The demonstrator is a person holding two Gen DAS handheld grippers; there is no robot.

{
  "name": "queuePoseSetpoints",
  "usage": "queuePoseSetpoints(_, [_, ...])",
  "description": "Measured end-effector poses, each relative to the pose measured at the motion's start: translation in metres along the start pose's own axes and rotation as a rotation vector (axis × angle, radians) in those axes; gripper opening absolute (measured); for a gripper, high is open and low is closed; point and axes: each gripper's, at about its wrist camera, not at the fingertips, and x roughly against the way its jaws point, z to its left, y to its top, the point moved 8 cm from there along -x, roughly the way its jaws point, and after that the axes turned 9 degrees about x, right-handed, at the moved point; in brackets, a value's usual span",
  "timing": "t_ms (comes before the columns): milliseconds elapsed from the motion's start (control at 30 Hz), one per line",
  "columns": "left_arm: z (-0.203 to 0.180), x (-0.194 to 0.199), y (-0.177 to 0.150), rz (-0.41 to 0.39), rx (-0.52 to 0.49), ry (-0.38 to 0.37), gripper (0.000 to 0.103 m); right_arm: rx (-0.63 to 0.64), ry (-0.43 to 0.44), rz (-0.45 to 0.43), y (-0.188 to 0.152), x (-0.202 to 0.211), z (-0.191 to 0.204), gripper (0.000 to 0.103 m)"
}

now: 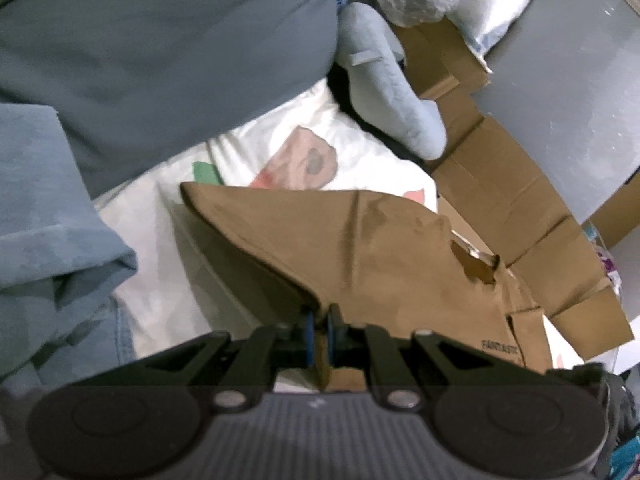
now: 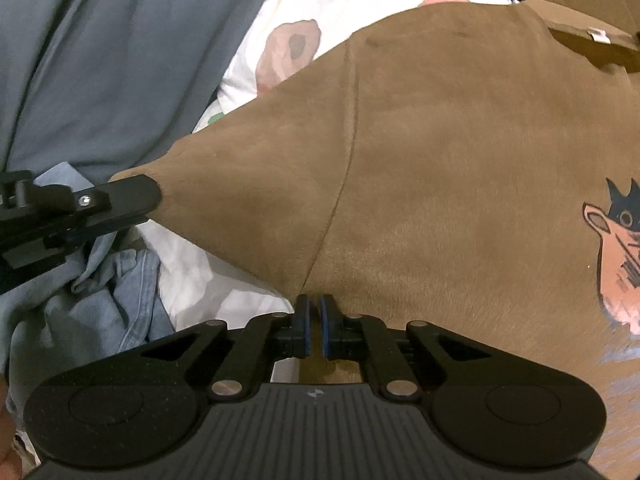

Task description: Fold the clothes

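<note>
Clearly both hand-held grippers have hold of the same brown T-shirt (image 2: pixel 420 152). The left gripper (image 1: pixel 320 322) has its blue-padded fingers drawn together on a fold of the brown cloth, which rises straight ahead of it as a ridge running away and to the right. The right gripper (image 2: pixel 313 312) is likewise pinched nearly closed on the shirt's edge right at a seam, with only a thin gap between the pads; the cloth spreads forward and to its right, where a cartoon print (image 2: pixel 616 260) shows. From the right wrist view, the left gripper (image 2: pixel 136 196) sits off to the left, clamping a pulled-out corner, likely a sleeve end, so the stretch of shirt between the two grips runs roughly left to right across the white patterned bedding (image 2: pixel 320 4) beneath. Whatever fold comes next turns on that held edge: both grippers are equally on it, well apart from each other.

Grey-blue garments (image 1: pixel 160 60) lie heaped to the left, and flattened cardboard boxes (image 1: pixel 512 208) lie on the right; I cannot tell what, if anything, is in them.
</note>
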Motion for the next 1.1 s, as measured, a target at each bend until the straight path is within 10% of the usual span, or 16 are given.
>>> queuePoseSetpoints(800, [-0.052, -0.031, -0.044, 0.219, -0.02, -0.237, 0.007, -0.227, 0.057, -0.125, -0.02, -0.004, -0.019, 0.007])
queuePoseSetpoints(1100, [-0.045, -0.015, -0.043, 0.229, -0.017, -0.275, 0.045, -0.238, 0.068, -0.138, -0.02, -0.001, -0.021, 0.007])
